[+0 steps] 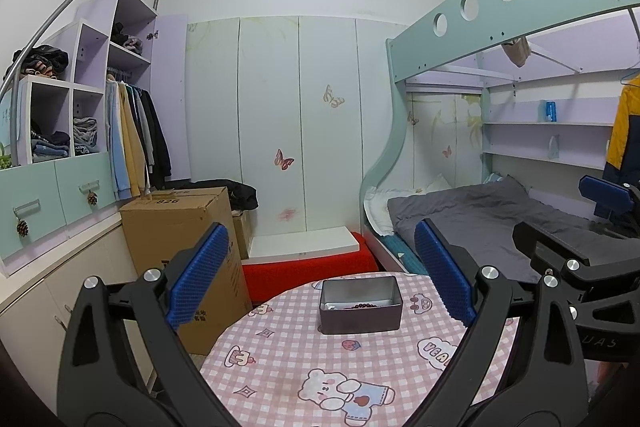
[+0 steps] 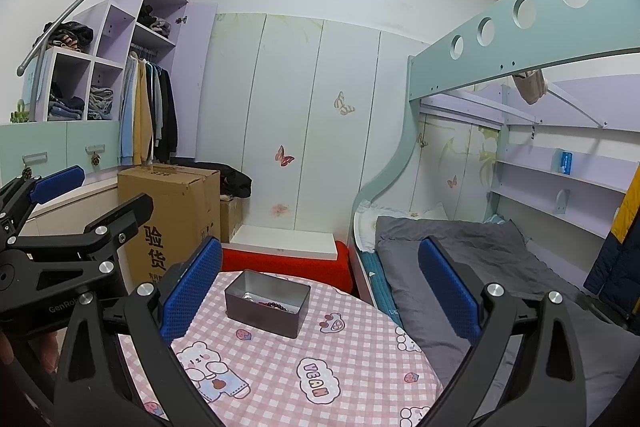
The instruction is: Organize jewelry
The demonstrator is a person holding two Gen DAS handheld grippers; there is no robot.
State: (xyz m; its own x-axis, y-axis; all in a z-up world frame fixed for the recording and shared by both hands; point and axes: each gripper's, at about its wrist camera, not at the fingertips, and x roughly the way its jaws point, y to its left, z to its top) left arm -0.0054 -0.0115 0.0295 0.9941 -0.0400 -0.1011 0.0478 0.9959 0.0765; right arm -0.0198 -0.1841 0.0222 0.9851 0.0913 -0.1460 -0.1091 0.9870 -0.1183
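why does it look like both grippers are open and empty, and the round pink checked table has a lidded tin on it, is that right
Almost. The tin has no lid: the right wrist view looks down into it, showing dark red beads inside. The rest holds: left gripper and right gripper are open and empty above the table.

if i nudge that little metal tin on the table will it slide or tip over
The tin probably slides rather than tips: it looks low, wide and flat-bottomed. It seems thin-walled and holds only some beads, so it is likely light and easy to shove. The checked tablecloth under it may bunch and drag along. Both grippers' jaws stand open, clear of it.
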